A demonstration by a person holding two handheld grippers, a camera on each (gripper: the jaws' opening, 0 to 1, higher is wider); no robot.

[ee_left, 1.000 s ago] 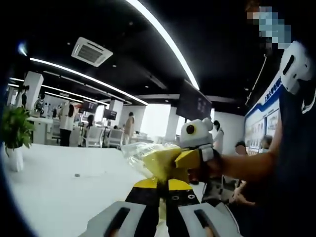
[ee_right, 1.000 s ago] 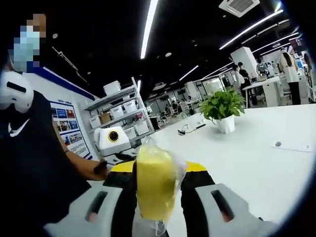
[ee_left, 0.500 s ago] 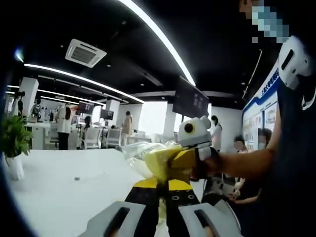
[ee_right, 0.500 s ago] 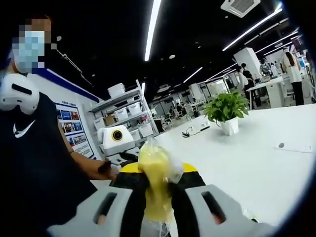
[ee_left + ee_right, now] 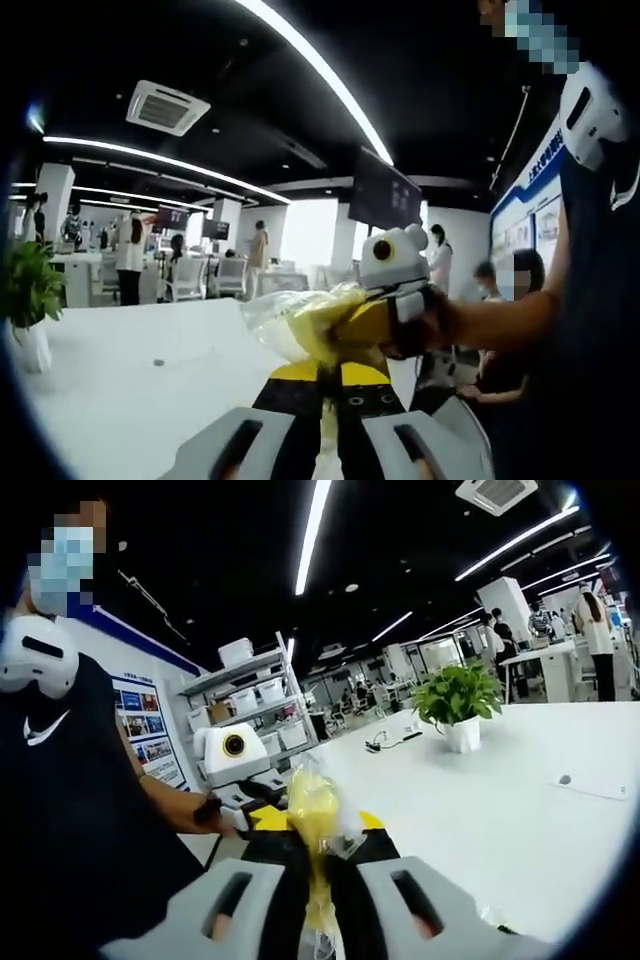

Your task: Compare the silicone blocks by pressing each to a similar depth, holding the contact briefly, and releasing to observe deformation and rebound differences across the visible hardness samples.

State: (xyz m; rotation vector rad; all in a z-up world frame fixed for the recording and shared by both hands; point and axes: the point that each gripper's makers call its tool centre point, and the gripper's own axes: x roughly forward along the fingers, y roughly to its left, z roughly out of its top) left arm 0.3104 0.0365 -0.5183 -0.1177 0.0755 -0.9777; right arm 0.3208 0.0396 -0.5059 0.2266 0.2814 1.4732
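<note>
A yellow silicone block in a clear plastic bag is held up in the air above a white table. In the left gripper view my left gripper is shut on the bag's lower edge. My right gripper comes in from the right and clamps the block. In the right gripper view the yellow block stands squeezed thin between the jaws of my right gripper. My left gripper shows behind it at the left, on the bag.
A potted plant stands on the white table, with a cable near it. Shelves with boxes rise behind. The person holding the grippers is close at the left. Other people stand far back.
My right gripper's jaws have drawn closer together, and the yellow block between them has been pressed from wide to narrow. The left gripper has kept its hold on the bag.
</note>
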